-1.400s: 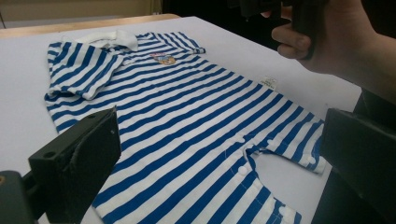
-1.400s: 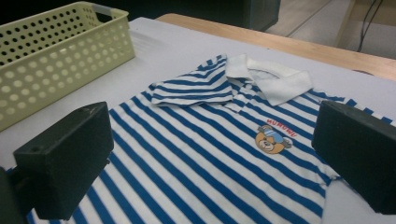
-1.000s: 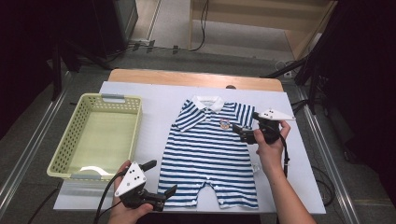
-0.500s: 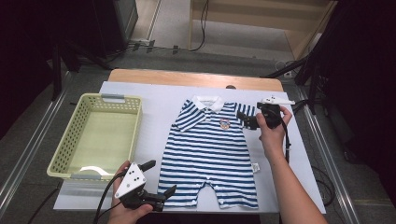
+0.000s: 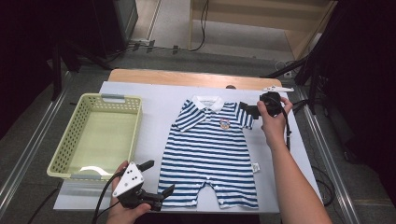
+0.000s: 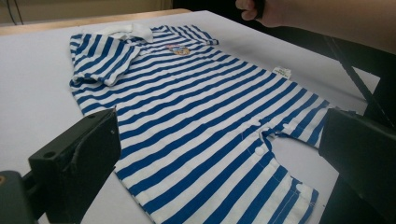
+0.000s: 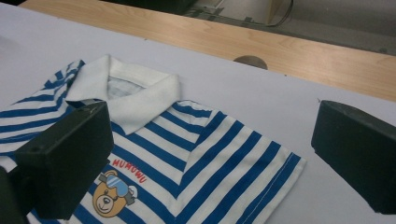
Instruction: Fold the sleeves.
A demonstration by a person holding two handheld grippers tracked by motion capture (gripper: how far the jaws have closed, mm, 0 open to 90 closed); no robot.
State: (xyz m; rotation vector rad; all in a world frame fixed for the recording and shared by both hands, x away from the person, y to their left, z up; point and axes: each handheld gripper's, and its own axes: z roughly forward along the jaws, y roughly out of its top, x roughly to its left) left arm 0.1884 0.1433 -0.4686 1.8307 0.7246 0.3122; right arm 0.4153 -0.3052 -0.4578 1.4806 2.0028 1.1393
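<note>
A blue-and-white striped baby romper (image 5: 208, 150) lies flat on the white-covered table, collar toward the far side. Its collar (image 7: 134, 92) is white, and a bear badge (image 7: 110, 196) sits on the chest. My left gripper (image 5: 159, 178) stands open at the near edge, its jaws on either side of the romper's left leg hem (image 6: 196, 154). My right gripper (image 5: 247, 111) is open too, held just off the short sleeve (image 7: 243, 170) on the right, with nothing between its fingers. A care tag (image 5: 255, 167) sticks out of the right side seam.
A pale yellow-green mesh basket (image 5: 112, 98) stands at the left on the white sheet. A bare wooden strip (image 5: 187, 77) with a round hole (image 7: 251, 61) runs along the far edge. Metal rails flank the table; cables lie on the floor beyond.
My right gripper has moved toward the far side, up to the sleeve. The left gripper has stayed where it was, and the romper has not shifted.
</note>
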